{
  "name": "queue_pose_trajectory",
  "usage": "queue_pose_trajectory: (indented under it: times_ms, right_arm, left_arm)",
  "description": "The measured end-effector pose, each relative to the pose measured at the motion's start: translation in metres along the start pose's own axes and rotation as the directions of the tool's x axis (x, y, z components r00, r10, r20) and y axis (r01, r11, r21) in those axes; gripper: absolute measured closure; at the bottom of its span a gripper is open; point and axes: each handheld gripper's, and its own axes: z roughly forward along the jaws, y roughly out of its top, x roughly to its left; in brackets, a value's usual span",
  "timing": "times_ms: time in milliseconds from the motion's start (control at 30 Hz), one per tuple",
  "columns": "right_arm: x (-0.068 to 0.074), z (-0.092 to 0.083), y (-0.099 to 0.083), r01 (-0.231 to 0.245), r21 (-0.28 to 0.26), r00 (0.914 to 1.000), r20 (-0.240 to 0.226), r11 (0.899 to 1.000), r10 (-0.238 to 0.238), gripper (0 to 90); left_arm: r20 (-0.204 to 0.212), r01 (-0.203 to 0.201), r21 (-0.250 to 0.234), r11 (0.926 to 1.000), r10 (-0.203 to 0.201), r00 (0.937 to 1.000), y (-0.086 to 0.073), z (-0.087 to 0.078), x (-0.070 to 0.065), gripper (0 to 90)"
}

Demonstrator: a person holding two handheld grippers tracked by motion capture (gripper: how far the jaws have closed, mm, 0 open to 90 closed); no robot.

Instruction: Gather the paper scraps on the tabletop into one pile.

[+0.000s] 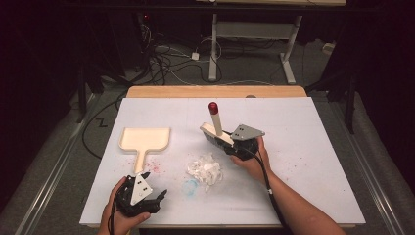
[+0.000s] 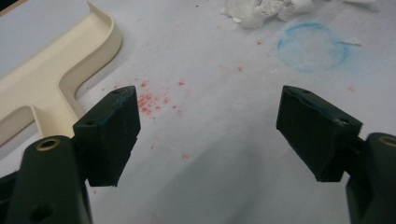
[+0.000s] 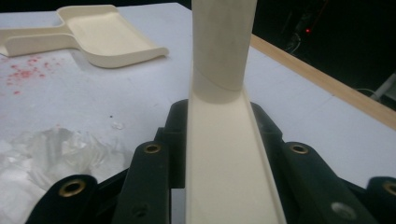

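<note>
**Right tongs clamped on brush, left tongs wide and empty**

High view: white sheet [image 1: 303,161] over a wooden table [image 1: 215,91]. Cream dustpan [image 1: 145,140] lies at 9 o'clock from sheet centre, pan toward 12, handle toward 6; pan is bare inside. Crumpled clear-white wrapper pile [image 1: 205,170] sits near centre, toward 6. Faint blue ring stain [image 1: 190,186] just beside it at 7. Red speckles [image 1: 155,168] by the dustpan handle. Right gripper [image 1: 234,145] at 1 o'clock of the pile, clenched on the cream brush [image 1: 216,132]; brush handle with red cap [image 1: 213,107] stands up toward 12. Left gripper [image 1: 155,199] at the near edge, 7 o'clock, just past the dustpan handle end, not touching it.

Left gripper view: adds what the high view can't resolve. Jaws spread wide, nothing between the pads [image 2: 111,135], bare sheet under them. Dustpan handle [image 2: 44,100] runs at 10 o'clock, clear of the left-hand pad. Red speckles [image 2: 149,102] sit between the jaws toward 11. Blue ring [image 2: 312,46] at 1, wrapper pile [image 2: 261,10] at 12.

Right gripper view: grip detail. Both jaws press the flat cream brush back [image 3: 226,163] from either side; round handle rises out of frame at 12. Bristles not visible here. Dustpan [image 3: 100,35] at 10 o'clock, pan bare. Wrapper pile [image 3: 51,154] at 8, below the left-hand jaw; can't tell if the brush touches it.
</note>
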Motion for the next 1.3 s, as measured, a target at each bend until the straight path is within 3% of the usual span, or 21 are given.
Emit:
queue_pose_trajectory:
  times_ms: [100,233,367,467,700,800,933,1067,1167,1300]
  right_arm:
    - [0.008,-0.002,-0.002,0.010,-0.007,0.9989,-0.046,1.000,-0.010,67.6]
    - [0.023,-0.008,-0.006,0.064,-0.012,0.9908,-0.119,0.998,-0.065,67.3]
    - [0.028,-0.018,-0.010,0.074,-0.035,0.9811,-0.177,0.997,-0.079,67.3]
    - [0.031,-0.026,-0.012,0.075,-0.042,0.9753,-0.205,0.996,-0.082,67.4]
    - [0.038,-0.035,-0.012,0.111,-0.054,0.9732,-0.197,0.992,-0.119,67.6]
    - [0.037,-0.038,-0.010,0.133,-0.061,0.9768,-0.161,0.989,-0.141,67.7]
    - [0.026,-0.047,-0.002,0.098,-0.088,0.9864,-0.123,0.991,-0.109,67.7]
    - [0.015,-0.070,0.010,0.085,-0.136,0.9893,-0.107,0.987,-0.100,67.7]
    - [0.011,-0.091,0.017,0.054,-0.171,0.9867,-0.142,0.984,-0.079,67.7]
    - [0.021,-0.110,0.016,0.049,-0.167,0.9763,-0.200,0.985,-0.082,67.7]
  left_arm:
    - [0.002,0.001,0.004,1.0000,-0.001,1.0000,-0.001,0.000,-0.001,20.6]
    - [-0.005,-0.014,-0.005,0.9999,0.014,0.9999,0.000,-0.001,0.000,20.6]
    - [0.000,-0.001,0.004,1.0000,0.001,1.0000,0.000,0.000,-0.002,20.6]
    - [0.001,-0.020,0.003,0.9998,0.020,0.9998,0.002,0.002,-0.002,20.6]
    - [0.009,-0.026,0.009,0.9996,0.026,0.9996,0.003,0.005,-0.003,20.6]
    - [0.009,-0.027,0.009,0.9996,0.027,0.9996,0.003,0.005,-0.003,20.6]
    - [0.007,-0.027,0.009,0.9996,0.027,0.9996,0.003,0.004,-0.003,20.6]
    - [0.007,-0.026,0.012,0.9996,0.026,0.9996,0.001,0.003,-0.002,20.6]
    - [0.001,-0.020,0.008,0.9998,0.020,0.9998,0.001,0.002,-0.002,20.6]
    - [-0.006,-0.020,0.002,0.9998,0.020,0.9998,0.002,0.001,-0.003,20.6]
